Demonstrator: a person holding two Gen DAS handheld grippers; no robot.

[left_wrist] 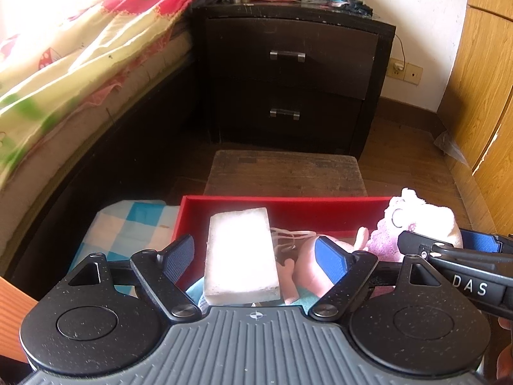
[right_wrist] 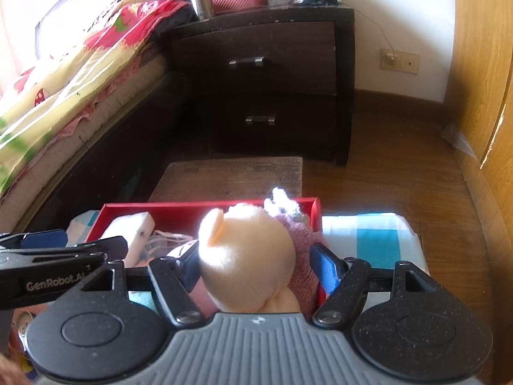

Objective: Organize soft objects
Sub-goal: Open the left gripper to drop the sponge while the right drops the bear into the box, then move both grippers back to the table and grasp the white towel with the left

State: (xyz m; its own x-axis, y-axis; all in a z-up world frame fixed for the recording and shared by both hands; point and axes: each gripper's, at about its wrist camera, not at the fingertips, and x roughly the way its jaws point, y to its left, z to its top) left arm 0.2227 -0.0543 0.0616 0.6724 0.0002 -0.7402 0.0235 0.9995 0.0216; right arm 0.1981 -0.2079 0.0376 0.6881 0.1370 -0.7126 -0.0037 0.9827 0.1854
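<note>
Socket [right_wrist: 399,61] unblurred only right-wrist

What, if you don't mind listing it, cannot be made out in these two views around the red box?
- Left wrist view: the white sponge block is blown out by glare; its surface texture is lost.
- Left wrist view: the pink plush in the red box is half hidden by the sponge.
- Right wrist view: the plush toy fills the right hand-held gripper, hiding the box floor.

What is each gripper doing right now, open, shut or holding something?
Left gripper: open, white rectangular sponge block between its fingers, ungripped.
Right gripper: open around peach plush toy.
</note>
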